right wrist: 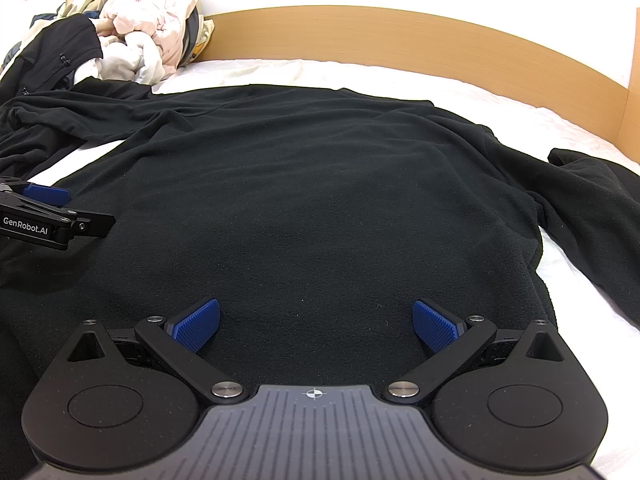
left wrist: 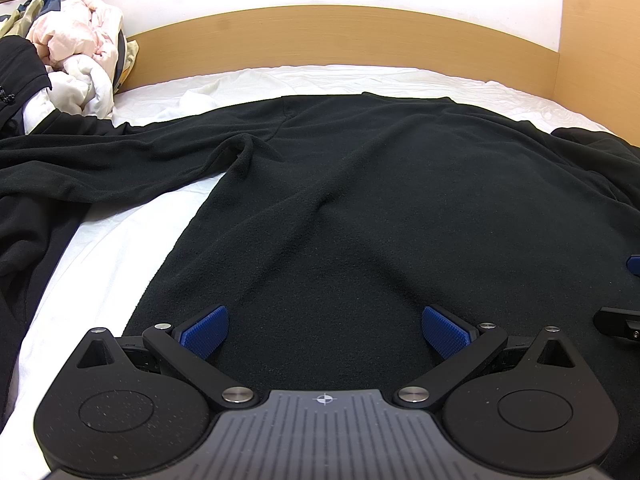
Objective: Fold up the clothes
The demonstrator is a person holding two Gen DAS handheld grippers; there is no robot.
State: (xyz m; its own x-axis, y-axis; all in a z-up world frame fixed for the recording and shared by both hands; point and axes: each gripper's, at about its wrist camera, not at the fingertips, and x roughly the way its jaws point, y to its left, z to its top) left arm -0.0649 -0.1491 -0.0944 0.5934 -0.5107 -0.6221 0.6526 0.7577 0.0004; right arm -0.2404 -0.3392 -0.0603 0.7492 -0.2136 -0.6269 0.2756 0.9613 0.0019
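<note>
I have a black fleece top (right wrist: 312, 200) spread flat on the bed, its body filling the middle of the white sheet (left wrist: 100, 264), the far end reaching toward the wooden headboard (left wrist: 340, 36) and the near hem under my tools. One sleeve (left wrist: 100, 160) runs out toward the bed's left edge and the other sleeve (right wrist: 588, 196) bends down along the right edge. I judge it was laid out like this so the sleeves can be turned in over the body first; no fold looks begun yet.

My left tool (left wrist: 324, 332) hangs low over the left part of the near hem, blue pads spread wide apart, nothing between them. My right tool (right wrist: 316, 326) sits the same way over the right part of the hem, wide and empty. I read both as poised to pinch the hem or move out to the sleeves.

The left wrist view gives me the long ridges of slack in the cloth running from the hem toward the left armpit, and only a sliver of the right tool at its right border. The right wrist view alone shows the right sleeve's whole bend and the left tool from the side, close above the fleece. At the bed's far left corner a heap of other clothes (right wrist: 148, 40), pale and dark, waits.
</note>
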